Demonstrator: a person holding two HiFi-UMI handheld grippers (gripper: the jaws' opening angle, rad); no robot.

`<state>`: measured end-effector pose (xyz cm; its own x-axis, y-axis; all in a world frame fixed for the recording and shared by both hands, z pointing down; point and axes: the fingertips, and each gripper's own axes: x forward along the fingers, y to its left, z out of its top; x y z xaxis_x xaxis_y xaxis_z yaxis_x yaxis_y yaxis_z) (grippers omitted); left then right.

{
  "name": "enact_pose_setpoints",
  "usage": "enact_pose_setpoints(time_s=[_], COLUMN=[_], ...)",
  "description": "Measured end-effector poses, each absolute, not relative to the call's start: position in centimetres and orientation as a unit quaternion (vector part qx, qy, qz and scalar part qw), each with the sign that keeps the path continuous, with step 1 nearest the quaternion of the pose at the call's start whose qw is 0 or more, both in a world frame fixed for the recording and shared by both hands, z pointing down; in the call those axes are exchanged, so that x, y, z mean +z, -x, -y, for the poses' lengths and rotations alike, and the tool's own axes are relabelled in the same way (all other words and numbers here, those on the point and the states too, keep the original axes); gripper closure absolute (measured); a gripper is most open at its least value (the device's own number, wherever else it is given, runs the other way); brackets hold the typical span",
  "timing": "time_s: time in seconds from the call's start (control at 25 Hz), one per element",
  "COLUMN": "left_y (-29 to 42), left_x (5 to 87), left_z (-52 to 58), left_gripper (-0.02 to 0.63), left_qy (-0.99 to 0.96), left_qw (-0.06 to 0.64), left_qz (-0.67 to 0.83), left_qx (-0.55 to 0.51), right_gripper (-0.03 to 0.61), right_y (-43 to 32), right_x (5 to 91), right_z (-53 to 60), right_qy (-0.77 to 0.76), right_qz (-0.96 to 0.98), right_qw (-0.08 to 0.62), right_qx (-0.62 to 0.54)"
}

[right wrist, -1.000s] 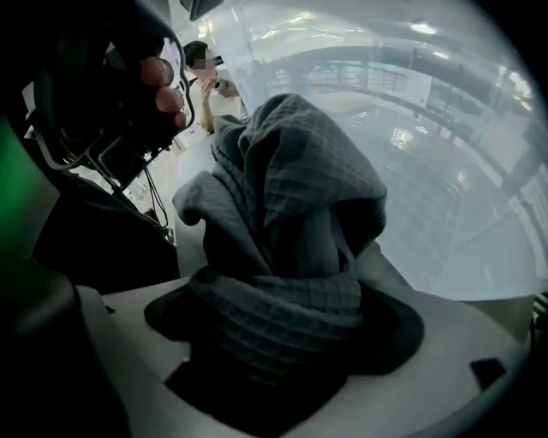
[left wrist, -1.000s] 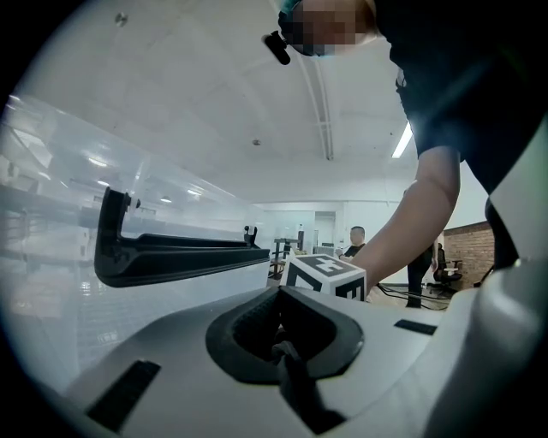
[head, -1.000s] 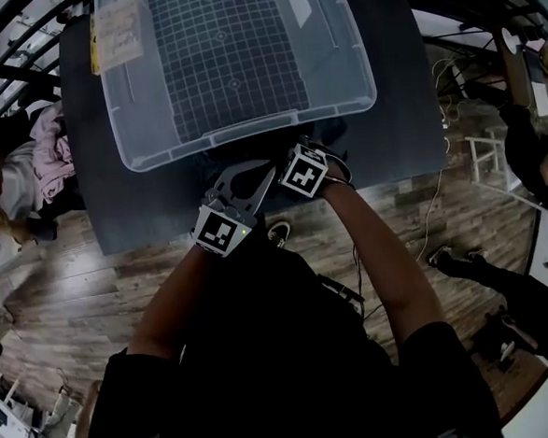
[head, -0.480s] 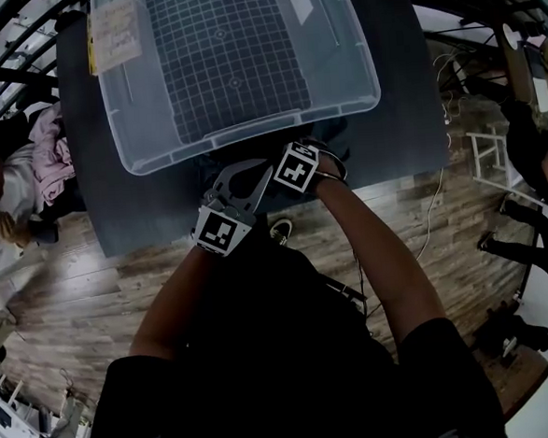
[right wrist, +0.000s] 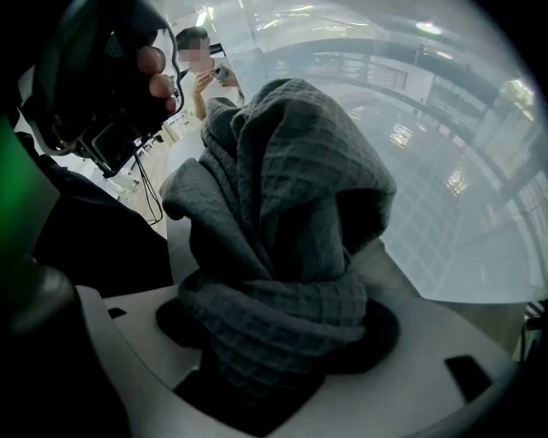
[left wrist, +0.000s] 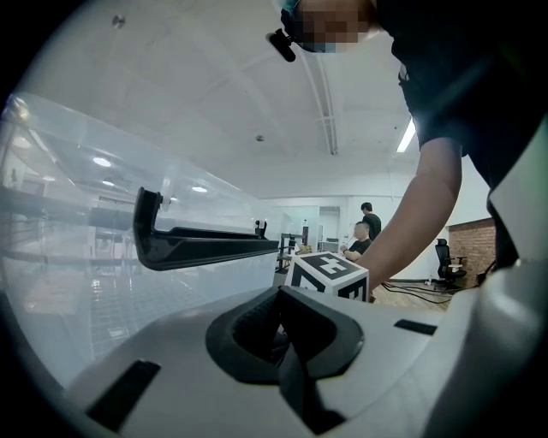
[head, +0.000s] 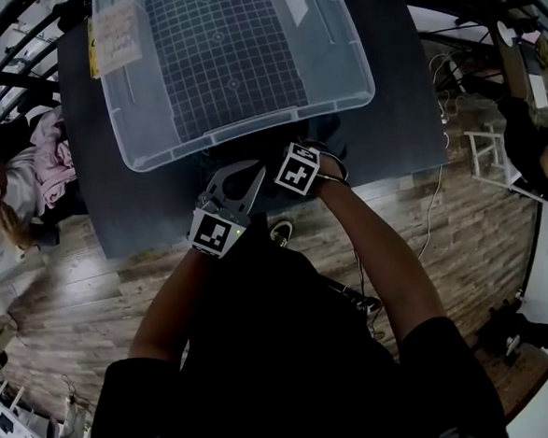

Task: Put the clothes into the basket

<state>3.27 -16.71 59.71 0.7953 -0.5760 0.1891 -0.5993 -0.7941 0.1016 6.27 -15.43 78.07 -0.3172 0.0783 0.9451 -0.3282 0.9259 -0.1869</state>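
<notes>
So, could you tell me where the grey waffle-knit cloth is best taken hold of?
Grip the grey waffle-knit cloth at its bunched middle, from the near side toward the clear bin: folds gather thickest there. The right tool is closing on it.

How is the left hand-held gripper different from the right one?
The left hand-held gripper has its jaws wide apart with nothing between them. The right hand-held gripper is closing its jaws on a bunched grey cloth. The left one sits nearer the person, and the right one reaches closer to the clear bin. Both are side by side at the bin's near wall.
</notes>
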Motion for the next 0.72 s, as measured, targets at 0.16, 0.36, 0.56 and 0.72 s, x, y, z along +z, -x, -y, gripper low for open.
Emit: enact_pose_setpoints(time_s=[0.16, 0.36, 0.56, 0.72], left_y=[-2.7, -3.7, -3.6, -4.0], left_x=[58.8, 57.9, 56.0, 55.1], left_z=[16.2, 15.2, 16.0, 16.5], left_gripper=[0.611, 0.611, 0.611, 0.611], left_qy=[-0.944, -0.945, -0.945, -0.943], left_qw=[0.075, 0.072, 0.063, 0.055], left_qz=[0.314, 0.310, 0.312, 0.319], left_qx=[0.074, 0.080, 0.078, 0.081], right_gripper=[0.229, 0.230, 0.230, 0.230], right_y=[-6.3, -7.7, -7.8, -8.3], right_x=[77.0, 75.4, 73.0, 71.9], right_z=[14.1, 13.0, 13.9, 13.9], right_qy=[-0.064, -0.062, -0.067, -0.063], right_qz=[0.792, 0.791, 0.794, 0.794], right_qw=[0.579, 0.582, 0.577, 0.579], right_qx=[0.180, 0.181, 0.182, 0.172])
